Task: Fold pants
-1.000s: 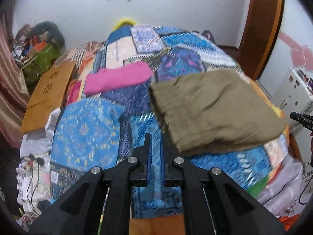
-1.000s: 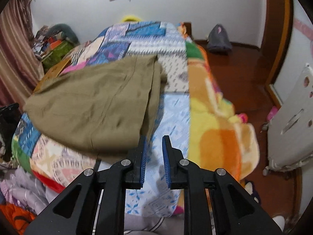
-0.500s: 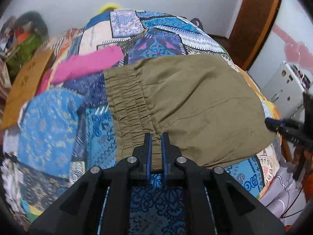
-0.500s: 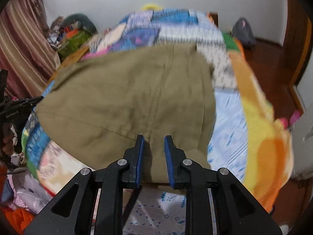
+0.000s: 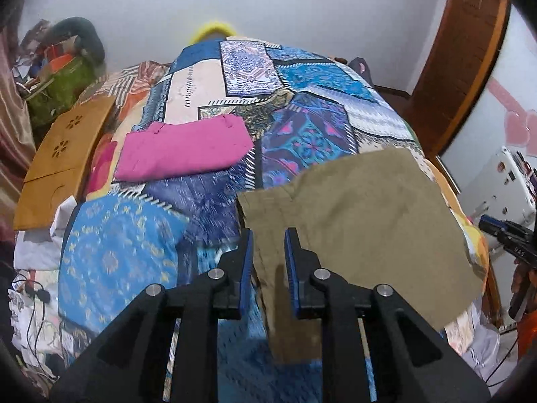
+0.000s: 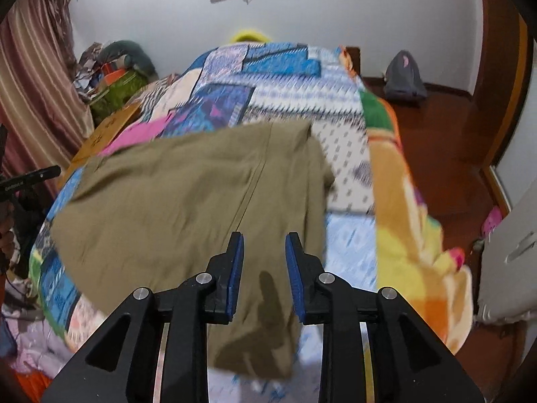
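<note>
The olive pants (image 5: 362, 221) lie folded on the near right part of the patchwork bedspread (image 5: 302, 134), their near corners hanging over the bed's near edge under both grippers. Left of them the spread is bare up to the wooden lap tray (image 5: 57, 164) along the left side, and farther back a folded pink garment (image 5: 184, 152) lies well apart from the pants; beyond it the bed runs free to the white wall (image 5: 302, 6). In the right wrist view, a strip of pale patterned cloth separates the pants' right side from the bed's orange right edge (image 6: 399, 181), which drops to the wooden floor (image 6: 446, 141). The left gripper (image 5: 267, 235) has its jaws opening, the pants' left near corner between the blue pads but no longer pinched. The right gripper (image 6: 263, 240) is likewise opening, with the right near corner loose in the gap. The pants are plain olive with a seam running front to back; their near edge is blurred. The right gripper's tip shows at the right edge of the left view.
</note>
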The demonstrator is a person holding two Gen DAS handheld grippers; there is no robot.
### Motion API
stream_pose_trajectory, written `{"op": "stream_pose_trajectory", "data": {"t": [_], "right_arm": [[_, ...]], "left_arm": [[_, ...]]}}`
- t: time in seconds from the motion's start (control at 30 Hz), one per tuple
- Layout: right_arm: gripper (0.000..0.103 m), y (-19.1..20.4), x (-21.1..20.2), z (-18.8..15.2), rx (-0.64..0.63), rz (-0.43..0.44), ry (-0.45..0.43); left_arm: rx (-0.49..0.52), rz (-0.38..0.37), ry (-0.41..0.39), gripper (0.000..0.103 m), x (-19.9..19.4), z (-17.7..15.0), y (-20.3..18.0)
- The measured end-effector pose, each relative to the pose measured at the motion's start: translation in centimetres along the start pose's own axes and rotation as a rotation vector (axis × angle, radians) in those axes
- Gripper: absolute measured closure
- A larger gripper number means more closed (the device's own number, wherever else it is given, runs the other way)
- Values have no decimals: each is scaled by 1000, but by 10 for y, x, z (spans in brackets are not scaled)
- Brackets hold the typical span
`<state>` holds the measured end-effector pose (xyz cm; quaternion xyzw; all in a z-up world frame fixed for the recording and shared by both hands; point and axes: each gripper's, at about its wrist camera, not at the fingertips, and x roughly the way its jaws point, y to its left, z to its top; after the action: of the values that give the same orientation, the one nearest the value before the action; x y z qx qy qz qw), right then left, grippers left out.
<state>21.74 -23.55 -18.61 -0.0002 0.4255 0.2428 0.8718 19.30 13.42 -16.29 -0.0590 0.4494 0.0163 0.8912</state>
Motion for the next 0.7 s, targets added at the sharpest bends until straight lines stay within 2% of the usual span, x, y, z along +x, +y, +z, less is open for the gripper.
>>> {"op": "stream_pose_trajectory", "data": {"t": [0.1, 0.23, 0.47, 0.7], "right_arm": [[77, -8, 10, 20, -2, -20, -11], [69, -16, 32, 48, -12, -41, -19], [68, -30, 94, 82, -20, -31, 38], [68, -43, 155, 96, -46, -32, 129]], "left_arm": [[-2, 0, 21, 76, 20, 13, 3], [12, -2, 54, 65, 54, 29, 5], [10, -28, 92, 46, 97, 40, 9], [22, -20, 125, 41, 124, 37, 10]]}}
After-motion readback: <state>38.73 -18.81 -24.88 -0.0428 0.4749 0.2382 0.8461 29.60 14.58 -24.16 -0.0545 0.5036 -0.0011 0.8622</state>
